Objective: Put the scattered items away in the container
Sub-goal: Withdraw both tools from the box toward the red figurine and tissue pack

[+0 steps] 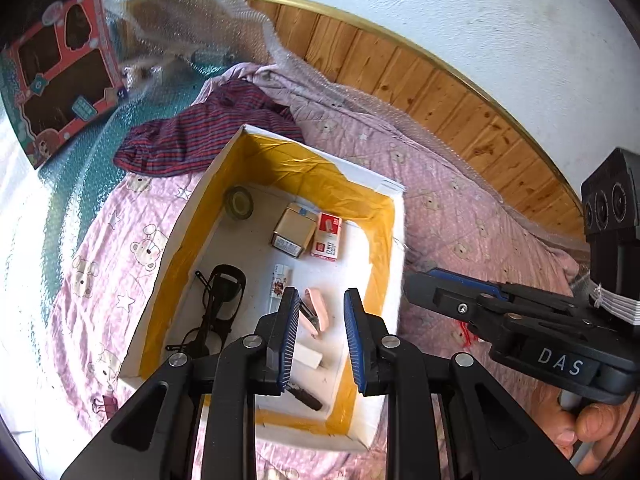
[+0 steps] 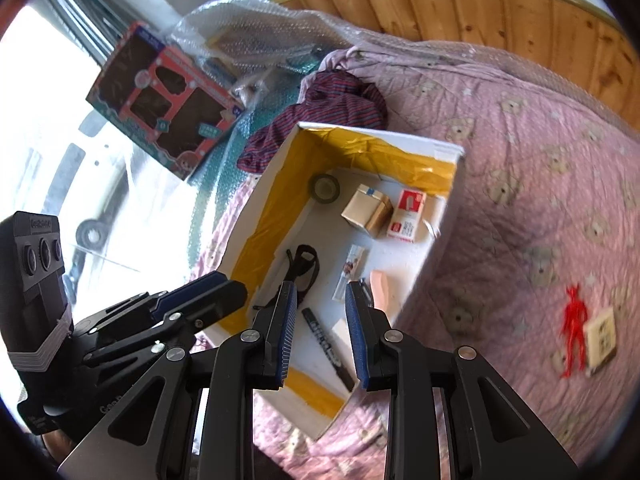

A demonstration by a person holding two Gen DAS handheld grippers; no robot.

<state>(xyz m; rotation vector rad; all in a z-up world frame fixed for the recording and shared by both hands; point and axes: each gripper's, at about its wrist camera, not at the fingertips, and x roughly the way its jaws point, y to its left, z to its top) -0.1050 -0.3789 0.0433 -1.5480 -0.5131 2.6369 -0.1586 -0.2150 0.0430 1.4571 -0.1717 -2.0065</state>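
Observation:
A white box lined with yellow tape lies on the pink bedspread. In it are a tape roll, a gold carton, a red-white staple box, glasses, a pink stapler, a white eraser and a dark marker. My left gripper hovers open over the box's near part, holding nothing. My right gripper is also open and empty above the box. A red toy figure and a beige card lie on the bedspread to the right.
A striped cloth lies behind the box. A red toy package and bubble wrap sit at the far left. Wooden panelling borders the bed. The right gripper is just right of the box, with a hand on its handle.

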